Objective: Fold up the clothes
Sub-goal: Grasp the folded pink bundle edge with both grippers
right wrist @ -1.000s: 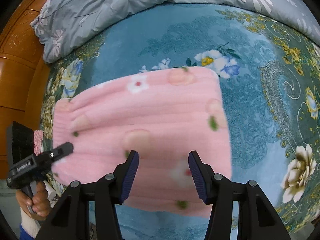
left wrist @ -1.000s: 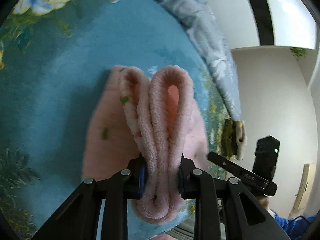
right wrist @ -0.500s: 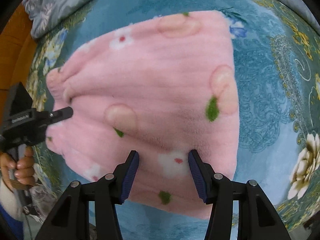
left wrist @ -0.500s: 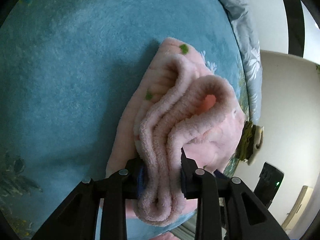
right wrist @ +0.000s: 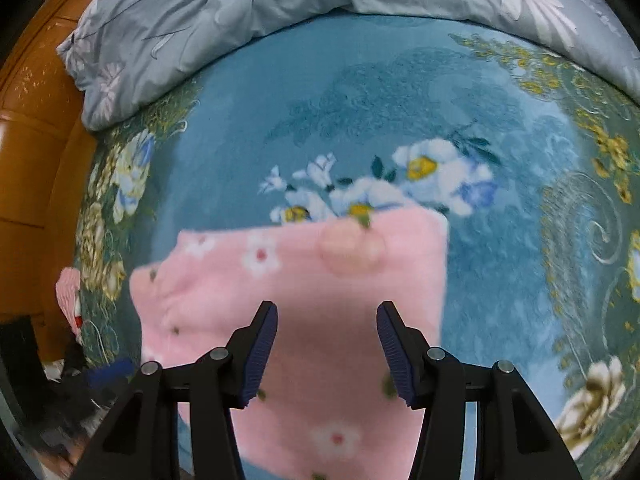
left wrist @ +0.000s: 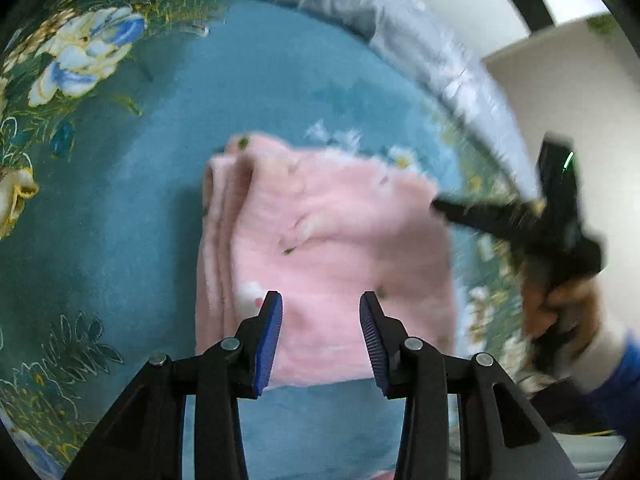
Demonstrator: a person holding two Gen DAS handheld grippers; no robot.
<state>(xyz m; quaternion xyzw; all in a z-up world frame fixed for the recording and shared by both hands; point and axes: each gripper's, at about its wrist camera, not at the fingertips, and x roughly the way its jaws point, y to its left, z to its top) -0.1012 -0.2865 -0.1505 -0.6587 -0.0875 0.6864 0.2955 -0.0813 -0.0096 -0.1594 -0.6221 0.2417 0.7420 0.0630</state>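
Observation:
A folded pink fleece garment [left wrist: 328,248] with small flowers lies flat on the blue floral bed cover [left wrist: 120,208]. Its layered folded edge is on the left side in the left wrist view. My left gripper [left wrist: 321,334] is open and empty, just above the garment's near edge. My right gripper [right wrist: 326,354] is open and empty, hovering over the same garment [right wrist: 304,280]. The right gripper [left wrist: 520,220] also shows blurred at the garment's right edge in the left wrist view.
A grey-blue floral quilt [right wrist: 280,12] is bunched along the far side of the bed. A wooden headboard [right wrist: 36,128] stands at the left. A small pink item [right wrist: 68,292] lies at the bed's left edge. A white wall [left wrist: 560,72] is beyond the bed.
My left gripper let go of the pink folded edge and pulled back; the garment now lies flat. My right gripper drew back and up from the garment.

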